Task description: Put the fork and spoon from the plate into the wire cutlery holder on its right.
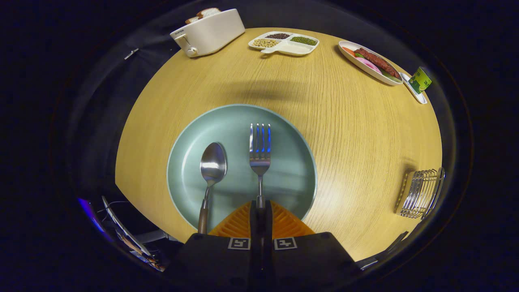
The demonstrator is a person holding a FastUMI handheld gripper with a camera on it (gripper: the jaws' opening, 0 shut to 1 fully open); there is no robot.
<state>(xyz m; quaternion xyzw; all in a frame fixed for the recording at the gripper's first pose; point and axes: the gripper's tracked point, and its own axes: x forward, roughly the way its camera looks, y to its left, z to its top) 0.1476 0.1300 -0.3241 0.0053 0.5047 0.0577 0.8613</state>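
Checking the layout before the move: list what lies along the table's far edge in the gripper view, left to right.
Toaster → divided snack tray → oval dish of sausages → small green packet. Nearer, the gripper is shut on the fork, with the spoon beside it on the plate.

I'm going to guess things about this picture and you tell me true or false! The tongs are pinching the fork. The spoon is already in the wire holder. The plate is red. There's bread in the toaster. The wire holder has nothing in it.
1. The tongs are pinching the fork: true, both fingers are closed on its handle.
2. The spoon is in the wire holder: false, it lies on the plate, beside the fork.
3. The plate is red: false, it is pale blue-green.
4. There's bread in the toaster: true, slices stick out on top.
5. The wire holder has nothing in it: true.
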